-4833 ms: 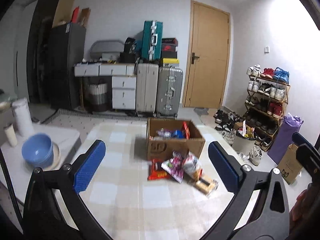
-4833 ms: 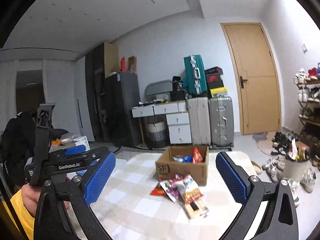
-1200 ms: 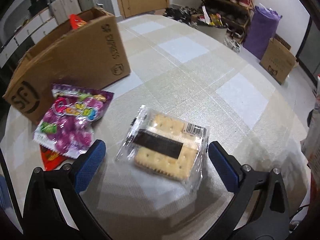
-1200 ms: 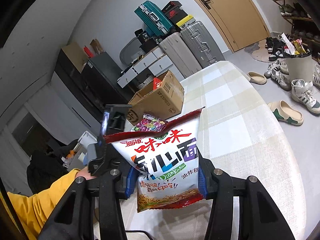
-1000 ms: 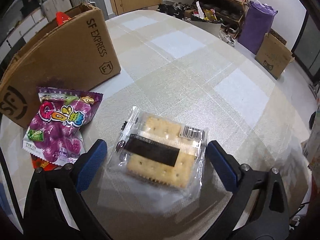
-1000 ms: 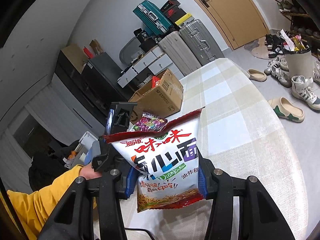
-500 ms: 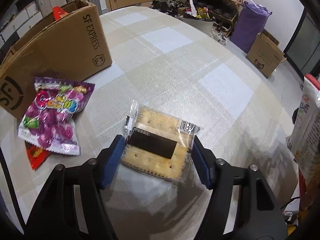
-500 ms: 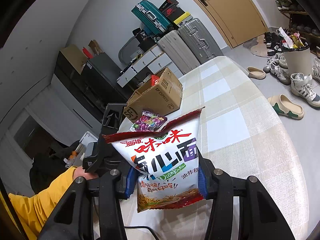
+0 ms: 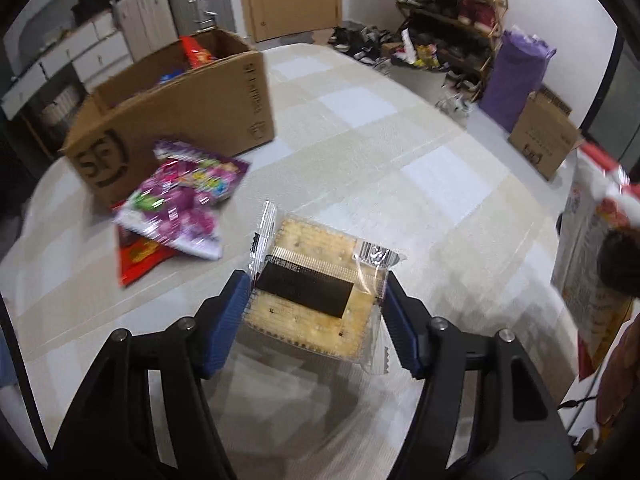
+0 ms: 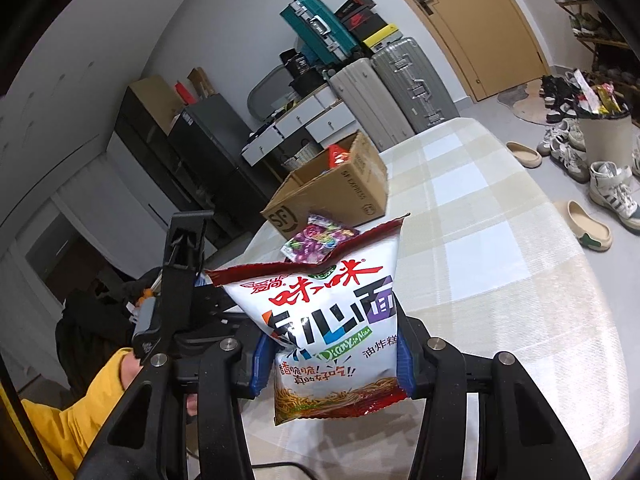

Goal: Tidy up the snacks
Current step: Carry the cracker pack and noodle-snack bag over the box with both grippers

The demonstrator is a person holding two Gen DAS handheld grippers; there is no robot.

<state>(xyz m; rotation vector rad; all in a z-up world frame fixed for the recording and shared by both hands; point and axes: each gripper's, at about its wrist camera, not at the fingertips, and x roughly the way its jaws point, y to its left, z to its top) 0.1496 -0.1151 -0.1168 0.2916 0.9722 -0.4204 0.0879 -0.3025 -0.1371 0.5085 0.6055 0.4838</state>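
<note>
Snack sorting, both grippers loaded. The cracker pack (image 9: pixel 316 292) is clamped between the blue pads of the left gripper (image 9: pixel 316 320), apparently raised just off the tablecloth (image 9: pixel 400 152). The noodle bag (image 10: pixel 328 336) is pinched upright in the right gripper (image 10: pixel 328 364), above the table. The open box (image 9: pixel 180 108), already partly filled, stands well ahead on the table; a purple candy bag (image 9: pixel 184 196) and a red packet (image 9: pixel 140 256) lie against its front. For a clean drop, each pack should be carried over the box rim before release, with pressure kept light so the crackers are not crushed.
</note>
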